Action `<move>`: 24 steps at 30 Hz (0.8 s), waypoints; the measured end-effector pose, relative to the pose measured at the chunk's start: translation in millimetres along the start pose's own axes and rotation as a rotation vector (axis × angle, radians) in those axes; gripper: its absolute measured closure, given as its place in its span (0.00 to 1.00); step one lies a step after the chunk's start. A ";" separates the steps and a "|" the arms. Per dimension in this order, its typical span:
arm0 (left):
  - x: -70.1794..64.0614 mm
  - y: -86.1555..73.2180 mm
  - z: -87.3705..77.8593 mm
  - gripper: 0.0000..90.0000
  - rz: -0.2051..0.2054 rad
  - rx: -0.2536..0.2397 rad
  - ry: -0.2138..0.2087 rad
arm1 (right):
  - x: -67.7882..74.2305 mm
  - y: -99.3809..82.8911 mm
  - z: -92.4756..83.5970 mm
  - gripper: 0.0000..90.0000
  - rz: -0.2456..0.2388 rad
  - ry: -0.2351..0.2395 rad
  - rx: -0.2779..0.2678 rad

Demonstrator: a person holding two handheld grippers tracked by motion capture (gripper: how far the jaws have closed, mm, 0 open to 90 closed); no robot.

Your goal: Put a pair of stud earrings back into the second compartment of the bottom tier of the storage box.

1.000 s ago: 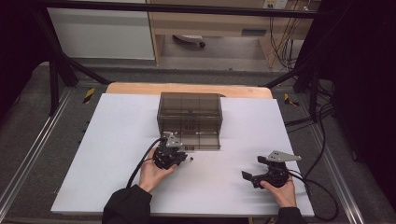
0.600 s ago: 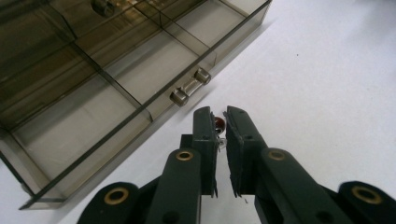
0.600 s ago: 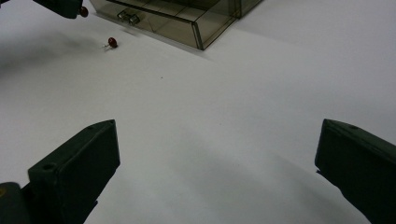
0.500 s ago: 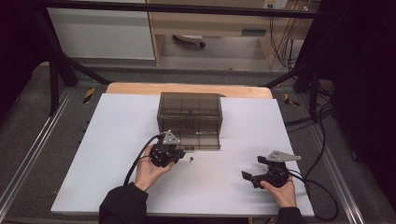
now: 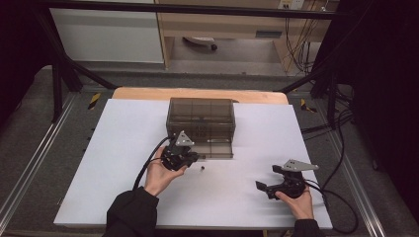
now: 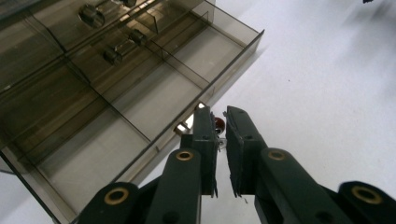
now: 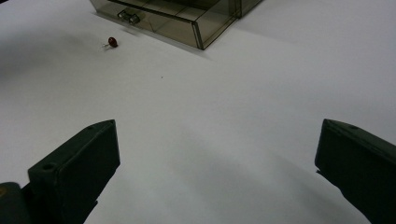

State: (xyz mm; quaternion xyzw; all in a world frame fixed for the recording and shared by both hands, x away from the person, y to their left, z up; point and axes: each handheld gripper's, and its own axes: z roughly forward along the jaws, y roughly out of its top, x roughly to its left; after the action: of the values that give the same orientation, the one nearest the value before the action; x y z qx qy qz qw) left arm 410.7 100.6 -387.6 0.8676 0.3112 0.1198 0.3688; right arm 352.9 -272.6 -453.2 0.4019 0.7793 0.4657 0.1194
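While left gripper [image 6: 220,140] jaws sit pressed together, empty, small red component [image 5: 201,169] lies on white table [image 5: 123,148] at your 5 o'clock from smoky drawer [image 6: 140,98]. Right gripper [image 7: 217,172] spread wide. Open, descend squarely.

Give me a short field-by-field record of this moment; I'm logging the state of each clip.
surface: white table
container: smoky clear drawer box, lowest drawer pulled out, front compartments bare
small part: red bead-like component lying on the table before the drawer
left gripper: jaws nearly together, raised by the drawer's front edge, nothing visibly gripped
right gripper: jaws wide apart, resting low over bare table
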 end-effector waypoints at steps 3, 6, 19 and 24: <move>2.4 4.3 2.4 0.91 -0.008 -0.002 0.003 | -0.1 0.0 0.0 0.01 0.001 -0.001 0.000; 5.0 7.9 4.1 0.92 -0.015 -0.004 0.005 | -0.1 0.0 0.0 0.01 0.000 0.000 0.000; 17.6 16.9 20.1 0.92 -0.042 -0.004 0.029 | 0.0 -0.1 0.4 0.01 0.000 0.000 0.002; 21.9 18.6 28.5 0.91 -0.057 -0.007 0.041 | 0.1 -0.2 0.3 0.01 -0.001 0.001 0.005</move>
State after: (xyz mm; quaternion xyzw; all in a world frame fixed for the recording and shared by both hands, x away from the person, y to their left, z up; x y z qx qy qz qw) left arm 448.5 88.3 -394.6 0.8545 0.3429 0.1279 0.3688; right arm 352.9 -272.3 -453.5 0.4016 0.7807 0.4640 0.1183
